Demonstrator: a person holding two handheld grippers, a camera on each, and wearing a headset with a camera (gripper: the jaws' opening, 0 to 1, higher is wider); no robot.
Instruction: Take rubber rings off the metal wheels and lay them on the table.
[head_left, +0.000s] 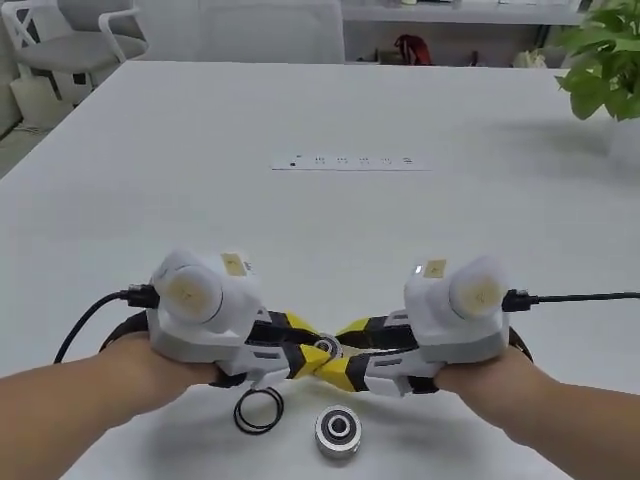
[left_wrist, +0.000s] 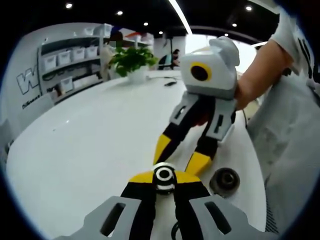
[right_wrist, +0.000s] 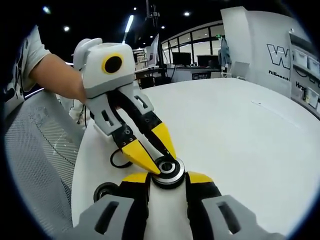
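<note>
While the right gripper (right_wrist: 167, 177) clamps the wheel (right_wrist: 169, 172), the left gripper (left_wrist: 164, 177) seemingly pinches its rim.

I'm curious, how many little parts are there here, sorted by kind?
Metal wheels: 2 (one on the table, one held above it)
Loose black rubber rings: 2, it seems, overlapping
Total: 4

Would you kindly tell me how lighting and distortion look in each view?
Head view: soft light, faint shadows on the table; left gripper view: fisheye curvature, bright glare behind the right gripper; right gripper view: dark ceiling, held metal wheel sharp.
</note>
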